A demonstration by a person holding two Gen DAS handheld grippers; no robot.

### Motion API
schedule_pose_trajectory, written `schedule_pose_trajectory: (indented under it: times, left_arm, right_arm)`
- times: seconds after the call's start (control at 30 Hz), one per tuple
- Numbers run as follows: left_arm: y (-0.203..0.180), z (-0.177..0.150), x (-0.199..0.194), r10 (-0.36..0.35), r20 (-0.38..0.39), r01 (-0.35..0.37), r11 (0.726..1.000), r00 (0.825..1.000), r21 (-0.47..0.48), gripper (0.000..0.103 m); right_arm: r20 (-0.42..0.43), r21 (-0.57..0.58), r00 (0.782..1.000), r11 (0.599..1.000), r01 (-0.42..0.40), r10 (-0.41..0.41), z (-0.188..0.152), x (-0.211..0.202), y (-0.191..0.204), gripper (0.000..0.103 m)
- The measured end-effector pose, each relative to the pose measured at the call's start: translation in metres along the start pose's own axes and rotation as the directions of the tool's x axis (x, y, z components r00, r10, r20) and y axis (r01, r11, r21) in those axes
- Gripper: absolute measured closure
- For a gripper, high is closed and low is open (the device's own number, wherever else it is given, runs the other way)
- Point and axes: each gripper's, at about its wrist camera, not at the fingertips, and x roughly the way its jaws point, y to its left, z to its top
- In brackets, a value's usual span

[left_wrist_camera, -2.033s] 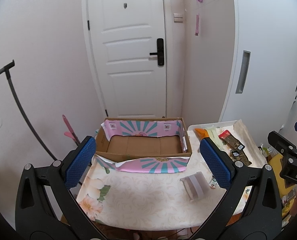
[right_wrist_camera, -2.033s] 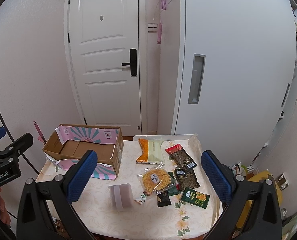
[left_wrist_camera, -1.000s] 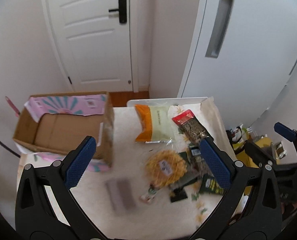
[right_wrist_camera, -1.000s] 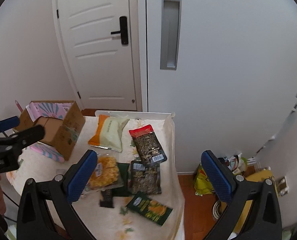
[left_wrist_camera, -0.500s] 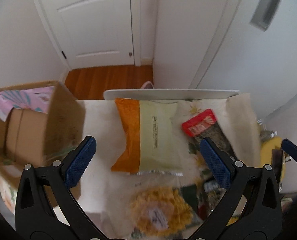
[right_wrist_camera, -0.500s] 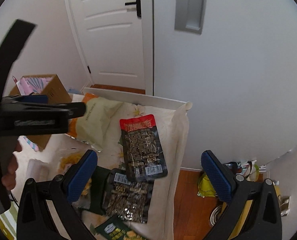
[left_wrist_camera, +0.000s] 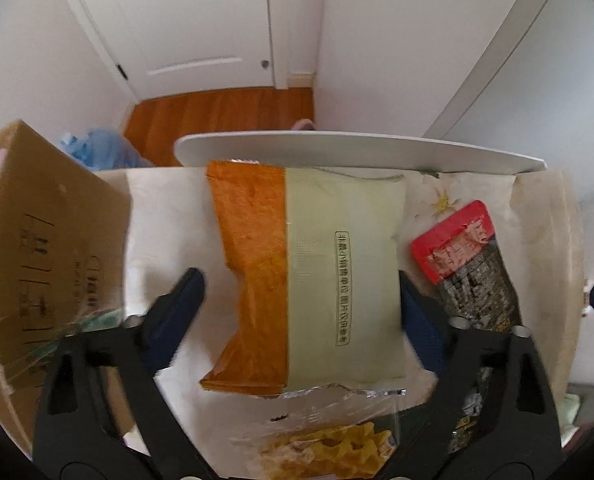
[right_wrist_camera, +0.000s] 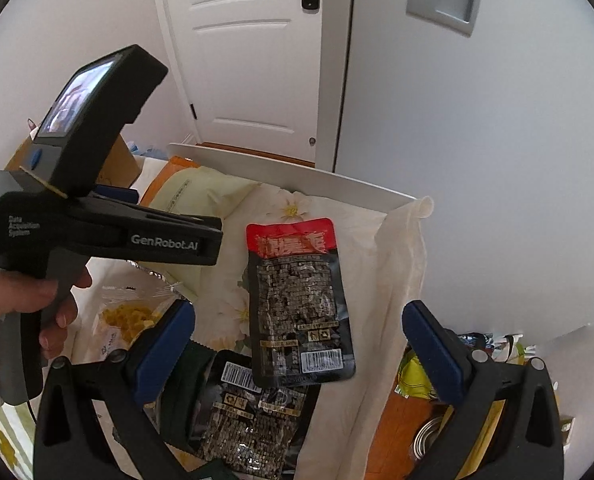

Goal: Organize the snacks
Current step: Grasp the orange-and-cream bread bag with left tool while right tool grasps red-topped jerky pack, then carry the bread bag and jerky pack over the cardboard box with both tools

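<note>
The orange-and-cream snack bag (left_wrist_camera: 309, 280) lies flat on the cloth-covered table (left_wrist_camera: 165, 216), its far end just short of the table's white raised edge (left_wrist_camera: 357, 152), and it serves as the landmark here. The left gripper (left_wrist_camera: 299, 304) points steeply down over this bag, with one blue-padded finger off each long side; its jaws are closing, the bag lies between them, and the pads do not yet press on it. To the left of the bag stands the cardboard box (left_wrist_camera: 53, 240), its brown side wall facing the bag. To the right of the bag lies a dark pouch with a red top (left_wrist_camera: 467, 268), flat on the cloth. Just nearer than the bag's crimped end sits a clear packet of yellow waffle-like snacks (left_wrist_camera: 329, 448), partly under the camera. In the right wrist view the right gripper (right_wrist_camera: 297, 344) hangs with its jaws wide and nothing between the pads, above the red-topped pouch and a second dark pouch (right_wrist_camera: 253, 412) that lies nearer and partly under it, both to the right of the bag. A hand (right_wrist_camera: 21, 312) holds the left gripper's handle over the bag's near end.
</note>
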Motion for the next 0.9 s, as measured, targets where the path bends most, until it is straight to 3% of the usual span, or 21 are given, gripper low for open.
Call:
schedule_pose_trajectory:
  times: [0.03, 0.23, 0.57, 0.77, 0.9]
  left_arm:
    - [0.002, 0.0, 0.0, -0.025, -0.008, 0.025, 1.0, 1.0, -0.008, 0.034]
    - [0.005, 0.0, 0.0, -0.03, 0.003, 0.03, 1.0, 1.0, 0.003, 0.04]
    - [0.012, -0.007, -0.049, -0.029, 0.106, 0.031, 0.999, 0.994, -0.013, 0.041]
    - [0.019, -0.014, -0.092, -0.047, 0.175, 0.052, 0.998, 0.983, -0.027, 0.041]
    - [0.023, -0.021, -0.111, -0.06, 0.209, 0.068, 0.997, 0.976, -0.031, 0.041]
  right_arm:
    - [-0.002, -0.003, 1.0, 1.0, 0.0, 0.0, 0.0, 0.001, 0.0, 0.0]
    - [-0.009, -0.013, 1.0, 1.0, 0.006, -0.007, 0.003, 0.008, 0.0, 0.0]
    - [-0.024, -0.054, 1.0, 0.998, -0.017, 0.016, 0.013, 0.015, 0.005, 0.0]
    - [-0.128, -0.121, 0.988, 0.988, -0.098, 0.082, 0.033, 0.042, 0.005, 0.0]
    - [-0.215, -0.173, 0.974, 0.979, -0.105, 0.067, 0.041, 0.071, 0.01, 0.001]
